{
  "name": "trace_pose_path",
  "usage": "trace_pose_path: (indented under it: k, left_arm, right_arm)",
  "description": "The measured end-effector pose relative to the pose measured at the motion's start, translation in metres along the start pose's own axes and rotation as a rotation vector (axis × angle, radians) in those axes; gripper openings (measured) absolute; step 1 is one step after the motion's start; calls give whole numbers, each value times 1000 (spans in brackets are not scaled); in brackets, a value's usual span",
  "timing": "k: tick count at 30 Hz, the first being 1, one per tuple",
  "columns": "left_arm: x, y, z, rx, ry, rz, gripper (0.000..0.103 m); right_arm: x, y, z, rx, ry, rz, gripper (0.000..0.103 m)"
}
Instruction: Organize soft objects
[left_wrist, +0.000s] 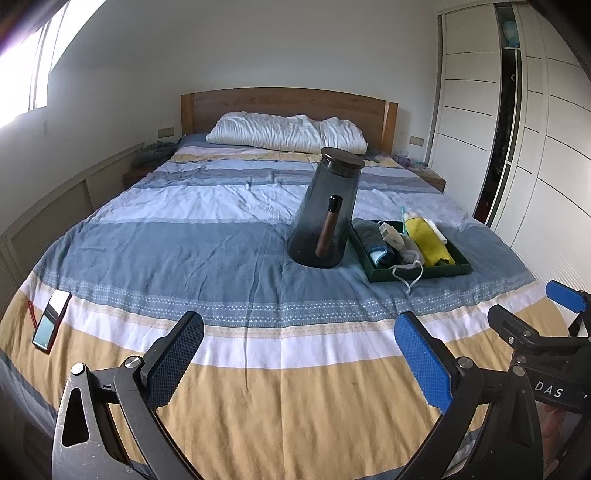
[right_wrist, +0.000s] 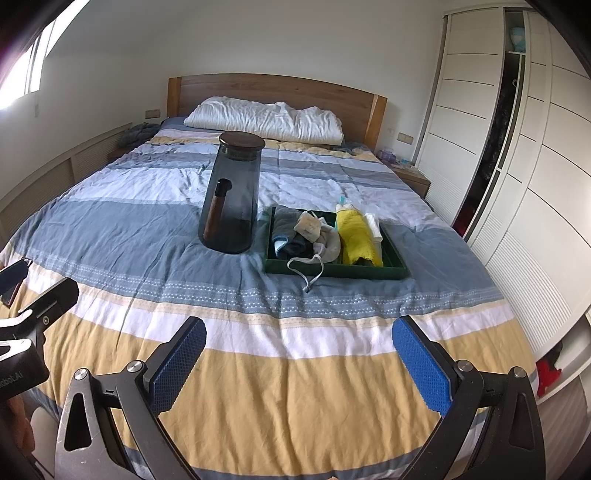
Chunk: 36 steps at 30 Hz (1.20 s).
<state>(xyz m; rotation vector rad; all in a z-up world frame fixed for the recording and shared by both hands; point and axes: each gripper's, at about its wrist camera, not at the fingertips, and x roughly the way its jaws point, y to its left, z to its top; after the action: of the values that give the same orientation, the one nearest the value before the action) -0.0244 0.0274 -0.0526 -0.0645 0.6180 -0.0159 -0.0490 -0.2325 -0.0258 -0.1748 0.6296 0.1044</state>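
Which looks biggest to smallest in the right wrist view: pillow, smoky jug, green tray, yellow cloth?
1. Pillow, despite being farthest away.
2. Green tray and smoky jug: too alike to rank.
3. Yellow cloth.

I am in a bedroom at home. Straight ahead of my grippers lies a double bed (left_wrist: 229, 236) under a striped blue, white and yellow cover, with a wooden headboard (left_wrist: 288, 101) at its far end and a crumpled white pillow (left_wrist: 284, 132) against it. Low nightstands (right_wrist: 415, 181) flank the far end of the bed. Off to my right a white fitted wardrobe (right_wrist: 517, 147) with sliding doors runs the length of the wall, and up to my left daylight comes through a window (left_wrist: 33, 70)
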Motion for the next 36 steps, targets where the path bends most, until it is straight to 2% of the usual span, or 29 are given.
trace_pose_path:
  k: [36]
  left_arm:
    - [-10,-6,4,23,-14,-10,101]
  right_arm:
    - [-10,4,3,-8,-15,-2,103]
